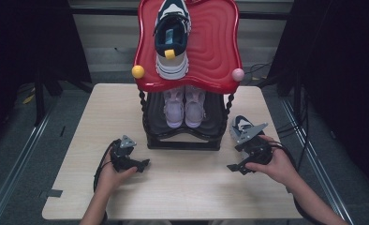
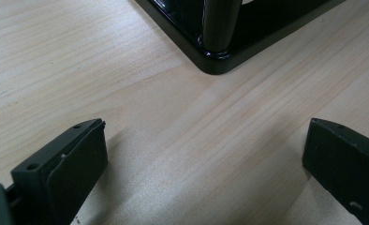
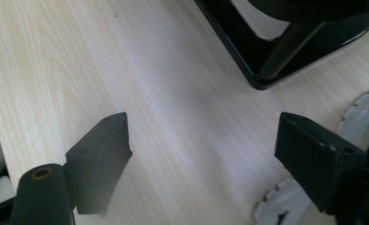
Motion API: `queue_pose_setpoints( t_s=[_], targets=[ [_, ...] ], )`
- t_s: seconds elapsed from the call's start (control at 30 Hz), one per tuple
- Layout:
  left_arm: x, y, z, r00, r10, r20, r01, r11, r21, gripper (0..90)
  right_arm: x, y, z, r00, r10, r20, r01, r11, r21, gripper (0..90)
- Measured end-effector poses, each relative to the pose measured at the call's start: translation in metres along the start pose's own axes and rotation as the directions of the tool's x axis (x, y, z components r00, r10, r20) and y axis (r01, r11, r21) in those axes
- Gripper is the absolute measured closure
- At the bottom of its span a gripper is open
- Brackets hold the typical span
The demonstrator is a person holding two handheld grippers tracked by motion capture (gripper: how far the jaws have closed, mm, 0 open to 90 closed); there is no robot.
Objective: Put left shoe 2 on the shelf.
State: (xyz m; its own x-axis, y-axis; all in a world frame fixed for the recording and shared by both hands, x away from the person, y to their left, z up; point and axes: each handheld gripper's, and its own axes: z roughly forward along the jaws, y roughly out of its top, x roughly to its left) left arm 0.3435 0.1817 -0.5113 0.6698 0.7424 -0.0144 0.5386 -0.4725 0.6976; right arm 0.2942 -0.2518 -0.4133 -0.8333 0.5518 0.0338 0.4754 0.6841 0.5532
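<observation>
Hovering wide open and empty over the table [image 1: 182, 187], the right gripper [image 1: 237, 167] sits just beside a sneaker [image 1: 239, 125]

Setting: you work in a recording studio or lab. Evidence: black curtains [image 1: 28, 42] around your table [image 1: 182, 187], metal floor rails [image 1: 18, 150], loose cables [image 1: 262, 70].

The table [image 2: 126, 70] is pale wood with fine straight grain and a matt, smooth surface. The rack's base [image 2: 215, 63] is glossy black, and its top tray [image 1: 217, 47] is shiny red plastic with ripples. The jaws look matt, dark, rubber-like. The sneaker's sole [image 3: 360, 115] is white and toothed.
</observation>
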Motion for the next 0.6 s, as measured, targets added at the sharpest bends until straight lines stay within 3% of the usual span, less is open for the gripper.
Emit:
queue_pose_setpoints(
  t_s=[0.07, 0.2, 0.33, 0.6],
  targets=[
    [0.0, 0.0, 0.0, 1.0, 0.0, 0.0, 0.0, 1.0, 0.0, 0.0, -0.002, 0.001, -0.004, 0.9999, -0.003, 0.01, 0.003, 1.0, 0.017, 17.6],
    [0.0, 0.0, 0.0, 1.0, 0.0, 0.0, 0.0, 1.0, 0.0, 0.0, -0.009, 0.002, -0.01, 0.9997, 0.023, 0.004, -0.023, 1.0, -0.008, 17.6],
    [0.0, 0.0, 0.0, 1.0, 0.0, 0.0, 0.0, 1.0, 0.0, 0.0, -0.014, 0.003, -0.013, 0.9997, 0.018, 0.014, -0.018, 1.0, -0.006, 17.6],
    [0.0, 0.0, 0.0, 1.0, 0.0, 0.0, 0.0, 1.0, 0.0, 0.0, -0.021, 0.003, -0.018, 0.9987, 0.009, 0.05, -0.011, 0.999, 0.039, 17.7]
  ],
)
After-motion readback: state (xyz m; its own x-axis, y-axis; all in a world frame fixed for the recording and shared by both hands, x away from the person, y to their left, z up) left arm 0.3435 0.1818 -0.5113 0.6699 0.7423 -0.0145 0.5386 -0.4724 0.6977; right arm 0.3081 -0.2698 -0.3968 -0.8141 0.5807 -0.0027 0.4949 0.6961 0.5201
